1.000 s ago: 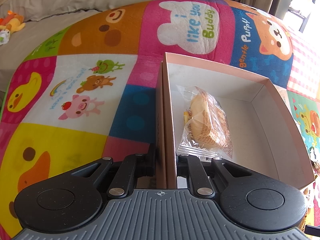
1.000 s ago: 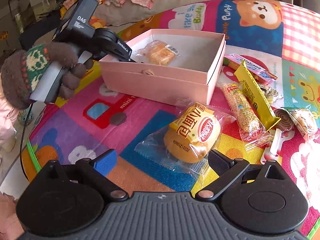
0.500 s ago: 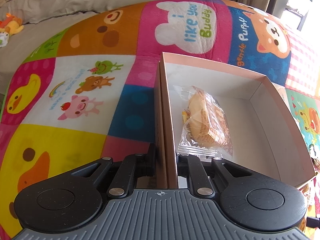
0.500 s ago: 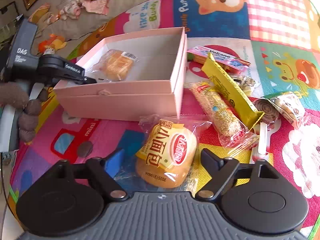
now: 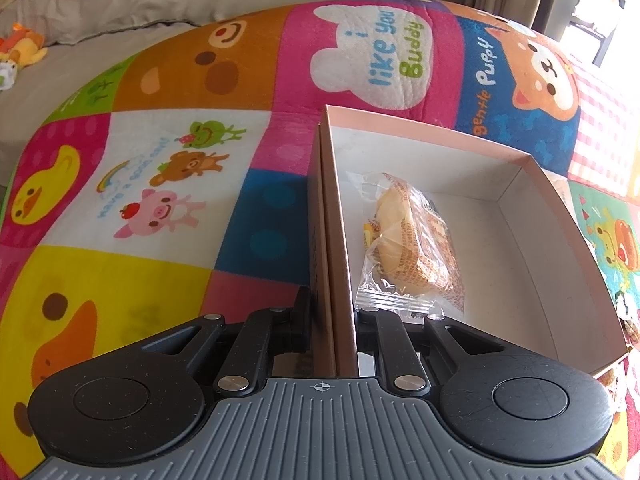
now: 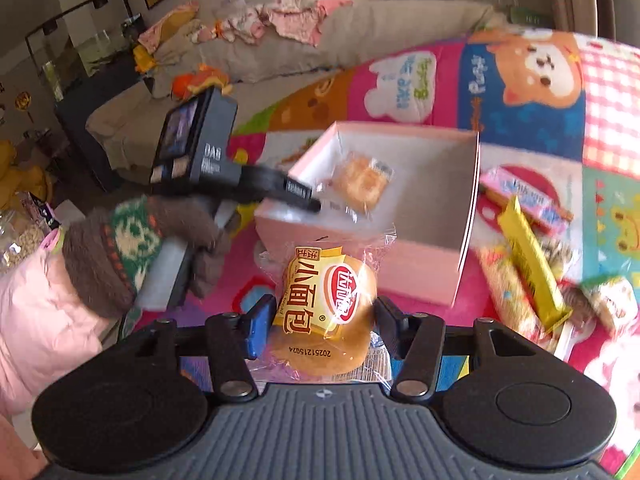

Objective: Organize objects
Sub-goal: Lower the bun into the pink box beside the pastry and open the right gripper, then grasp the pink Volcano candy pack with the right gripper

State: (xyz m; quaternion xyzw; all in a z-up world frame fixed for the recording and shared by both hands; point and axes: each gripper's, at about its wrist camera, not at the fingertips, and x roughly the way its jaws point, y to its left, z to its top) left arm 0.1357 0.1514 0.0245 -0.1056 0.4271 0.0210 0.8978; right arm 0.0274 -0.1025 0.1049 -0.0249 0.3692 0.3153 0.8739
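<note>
Right now my right gripper point(image 6: 325, 322), jaws just closing, pinches the wrapped bun point(image 6: 326, 312) above the mat, short of the pink box point(image 6: 420, 264). Slick film could slip. My left gripper point(image 5: 334, 312) clamps the box wall; releasing lets it slide.

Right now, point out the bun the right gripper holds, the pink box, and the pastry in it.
bun point(image 6: 326, 312): right wrist view, on its printed wrapper.
pink box point(image 6: 420, 268): right wrist view, near outer wall.
pastry point(image 5: 416, 240): left wrist view, wrapper's middle.
</note>
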